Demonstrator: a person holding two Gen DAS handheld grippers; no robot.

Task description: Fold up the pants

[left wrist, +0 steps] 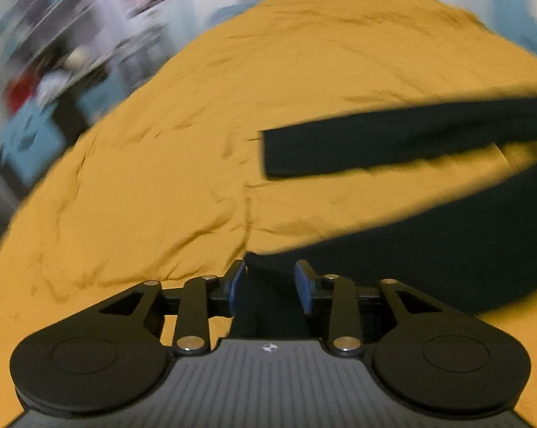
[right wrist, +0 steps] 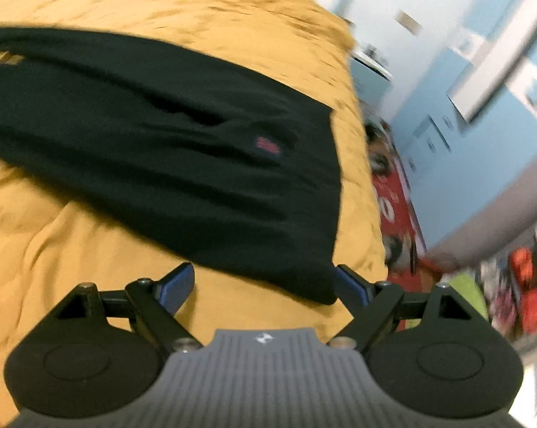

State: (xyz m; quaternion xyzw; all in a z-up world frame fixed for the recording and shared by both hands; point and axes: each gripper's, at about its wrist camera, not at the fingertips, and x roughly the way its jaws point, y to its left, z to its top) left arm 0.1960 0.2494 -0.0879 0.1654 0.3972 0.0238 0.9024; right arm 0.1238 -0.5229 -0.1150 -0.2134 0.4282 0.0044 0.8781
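Observation:
Black pants lie on a mustard-yellow bed cover [left wrist: 197, 142]. In the left wrist view one leg [left wrist: 375, 142] stretches across the right side with its hem pointing left. The other leg [left wrist: 428, 249] runs down to my left gripper [left wrist: 270, 278]. Its blue pads stand a little apart, with black fabric between them at the leg's end. In the right wrist view the waist part of the pants [right wrist: 179, 142] has a small red label [right wrist: 268, 145]. My right gripper [right wrist: 264, 281] is wide open, and the waist corner lies by its right finger [right wrist: 350, 281].
The bed cover [right wrist: 72, 249] ends at the right edge in the right wrist view. Beyond it are a red patterned rug [right wrist: 396, 207] and pale blue cabinets [right wrist: 482, 89]. In the left wrist view blurred furniture and a blue object [left wrist: 29, 142] lie beyond the bed's left edge.

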